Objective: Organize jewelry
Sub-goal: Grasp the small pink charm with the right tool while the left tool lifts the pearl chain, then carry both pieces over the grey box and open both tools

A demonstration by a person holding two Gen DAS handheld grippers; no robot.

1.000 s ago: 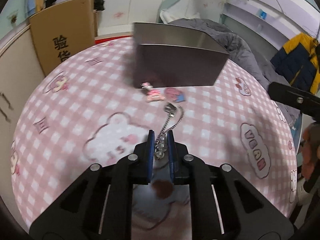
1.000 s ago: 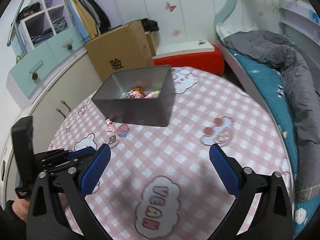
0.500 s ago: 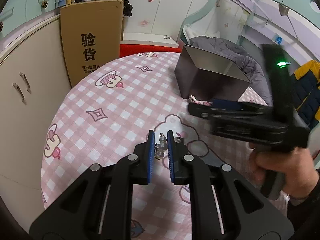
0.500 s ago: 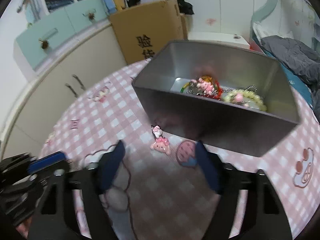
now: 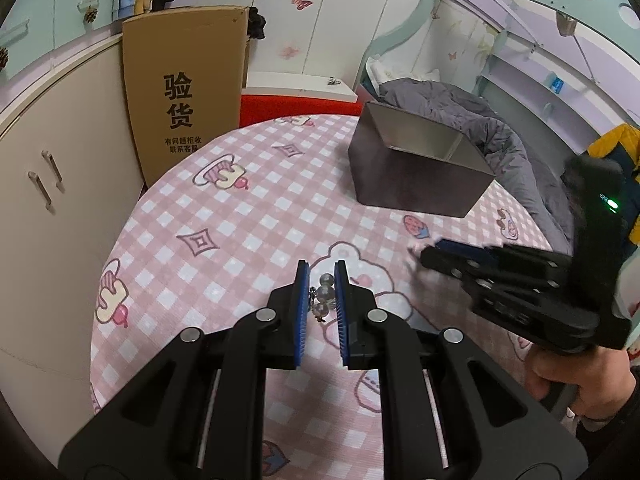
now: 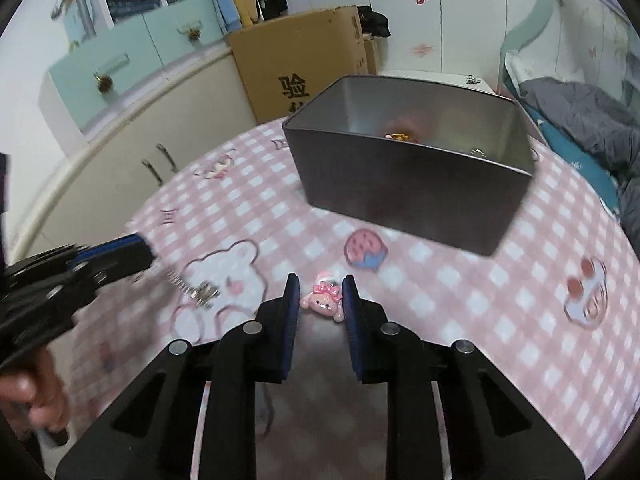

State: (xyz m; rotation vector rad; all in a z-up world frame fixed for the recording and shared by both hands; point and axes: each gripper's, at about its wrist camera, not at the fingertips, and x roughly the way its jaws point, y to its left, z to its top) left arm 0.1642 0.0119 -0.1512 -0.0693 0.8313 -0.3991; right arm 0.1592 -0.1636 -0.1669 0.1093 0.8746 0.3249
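**Operator:** Left wrist view first: my left gripper [image 5: 321,280] is clamped on the beaded chain [image 5: 323,294], three clear beads caught between the blue pads [image 5: 301,300]. I'm holding it above the pink checked tablecloth [image 5: 248,216], well short of the metal tin [image 5: 416,172].

**Colleague:** How will that piece handle?

**Operator:** I'd judge it light and limp. From the right wrist view the loose end with its clasp [image 6: 202,292] trails out past the claw, so it could swing or snag. The beads look smooth and round, likely slippery, so I'd hold them across the middle of the pads.

**Colleague:** And your other hand?

**Operator:** The right gripper [image 6: 320,294] has its pads narrowed around the pink bear charm [image 6: 323,302], which lies on the cloth just in front of the tin. I can't tell whether they are pressing it. It looks small, hard and flat, so I'd pinch its sides.

**Colleague:** What's in the tin?

**Operator:** It's open-topped. I see something orange-gold [image 6: 400,135] and a metallic glint inside; the rest is hidden by the near wall.
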